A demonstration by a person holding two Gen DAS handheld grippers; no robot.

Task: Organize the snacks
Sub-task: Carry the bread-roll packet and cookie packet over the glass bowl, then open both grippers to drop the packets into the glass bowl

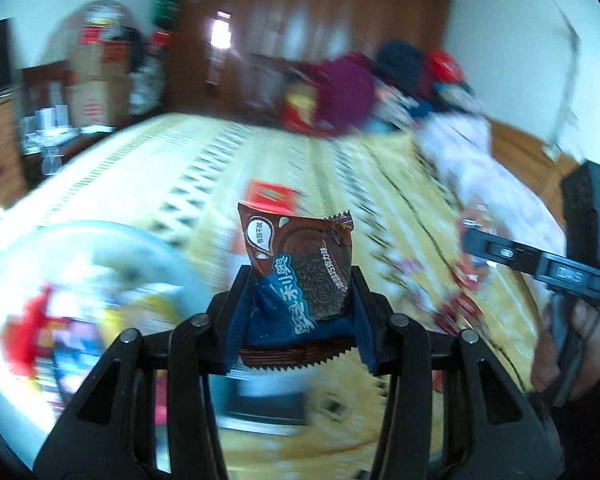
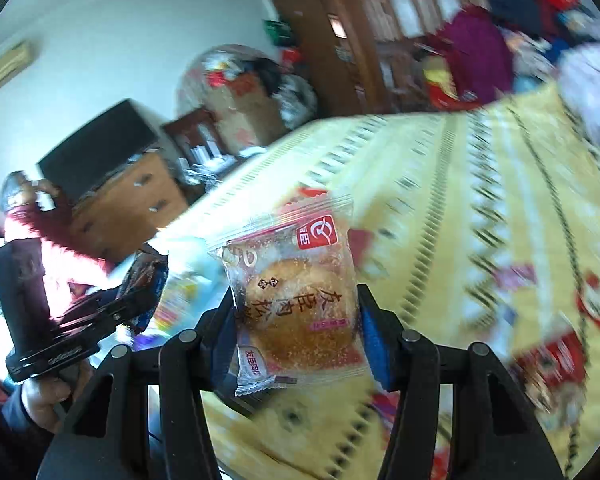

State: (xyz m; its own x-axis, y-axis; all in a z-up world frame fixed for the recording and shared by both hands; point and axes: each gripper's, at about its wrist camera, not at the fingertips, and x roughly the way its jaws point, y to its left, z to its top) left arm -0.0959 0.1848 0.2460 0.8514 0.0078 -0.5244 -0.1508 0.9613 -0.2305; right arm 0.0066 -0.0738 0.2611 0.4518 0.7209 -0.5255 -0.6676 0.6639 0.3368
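My left gripper [image 1: 300, 292] is shut on a brown and blue Oreo packet [image 1: 300, 264], held upright above the yellow bedspread [image 1: 220, 168]. My right gripper [image 2: 296, 316] is shut on a clear packet with a round golden meat-floss cake [image 2: 296, 304]. The right gripper also shows at the right edge of the left wrist view [image 1: 540, 256]. The left gripper with the Oreo packet [image 2: 144, 280] shows at the left of the right wrist view. A pale round container [image 1: 60, 300] holding colourful snacks lies low on the left, blurred.
Red snack packets [image 2: 556, 356] lie scattered on the bedspread at the right. A red box [image 1: 272, 196] lies mid-bed. A pile of clothes [image 1: 360, 88] sits at the far end. A wooden dresser [image 2: 132, 196] and a person in red [image 2: 28, 216] are at the left.
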